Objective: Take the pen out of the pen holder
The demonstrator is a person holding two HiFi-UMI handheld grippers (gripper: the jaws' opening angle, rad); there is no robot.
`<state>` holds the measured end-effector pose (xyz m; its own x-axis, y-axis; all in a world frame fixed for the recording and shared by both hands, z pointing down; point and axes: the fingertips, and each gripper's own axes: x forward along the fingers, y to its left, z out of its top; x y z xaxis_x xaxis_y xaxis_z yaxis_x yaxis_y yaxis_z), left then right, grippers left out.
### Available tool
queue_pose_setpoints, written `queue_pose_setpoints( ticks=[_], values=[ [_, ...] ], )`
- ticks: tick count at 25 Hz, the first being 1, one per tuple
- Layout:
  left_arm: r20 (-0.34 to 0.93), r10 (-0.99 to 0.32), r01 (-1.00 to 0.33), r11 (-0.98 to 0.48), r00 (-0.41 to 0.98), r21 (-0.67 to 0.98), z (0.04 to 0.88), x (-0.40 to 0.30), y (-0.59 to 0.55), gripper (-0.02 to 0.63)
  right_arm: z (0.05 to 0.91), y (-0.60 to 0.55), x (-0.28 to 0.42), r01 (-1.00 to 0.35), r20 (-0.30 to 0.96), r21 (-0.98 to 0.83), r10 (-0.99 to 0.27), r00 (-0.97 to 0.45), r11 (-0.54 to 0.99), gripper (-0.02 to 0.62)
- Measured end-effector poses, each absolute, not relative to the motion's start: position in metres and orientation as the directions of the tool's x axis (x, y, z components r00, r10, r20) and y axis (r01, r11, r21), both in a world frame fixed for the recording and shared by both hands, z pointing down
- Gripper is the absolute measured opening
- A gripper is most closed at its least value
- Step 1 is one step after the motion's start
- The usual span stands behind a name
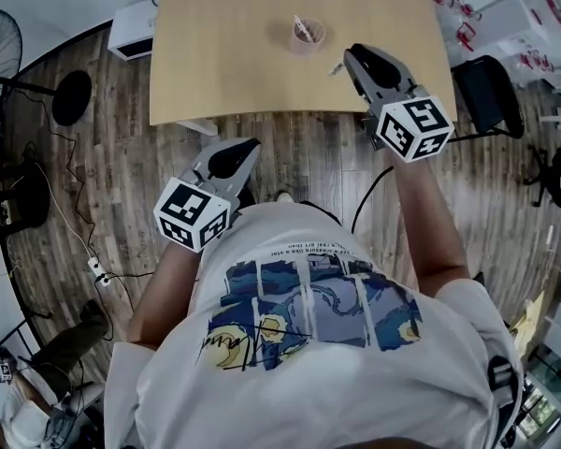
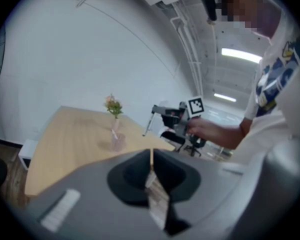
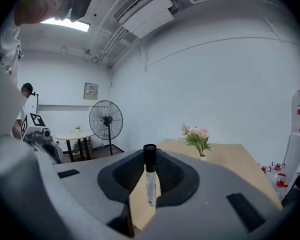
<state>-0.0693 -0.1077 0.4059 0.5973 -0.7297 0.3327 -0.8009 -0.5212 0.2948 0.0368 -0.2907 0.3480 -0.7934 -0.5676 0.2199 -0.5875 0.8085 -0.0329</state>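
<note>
Right gripper (image 1: pixel 349 56) clamps pen (image 3: pixel 150 183) upright over table's (image 1: pixel 215 54) near-right edge, clear of holder (image 1: pixel 307 36) mid-table. Left gripper (image 1: pixel 251 148) closed, empty, off the near edge.

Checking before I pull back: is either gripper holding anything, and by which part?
The right gripper holds the pen, upright, by its white barrel below the cap. The left gripper is shut on nothing.

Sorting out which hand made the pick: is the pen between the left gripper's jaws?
No, the left gripper has its jaws together with nothing between them, while the pen stands clamped in the right gripper.
</note>
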Motion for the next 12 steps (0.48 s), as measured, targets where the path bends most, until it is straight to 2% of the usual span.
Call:
queue_pose_setpoints(
  ticks=[12],
  values=[
    [0.343,-0.784,-0.852,-0.435,0.518,0.291,0.41,-0.051,-0.069,0.023,0.335,-0.222,0.063,-0.482,0.207,-0.044,-0.464,-0.861,0.875,0.063]
  ],
)
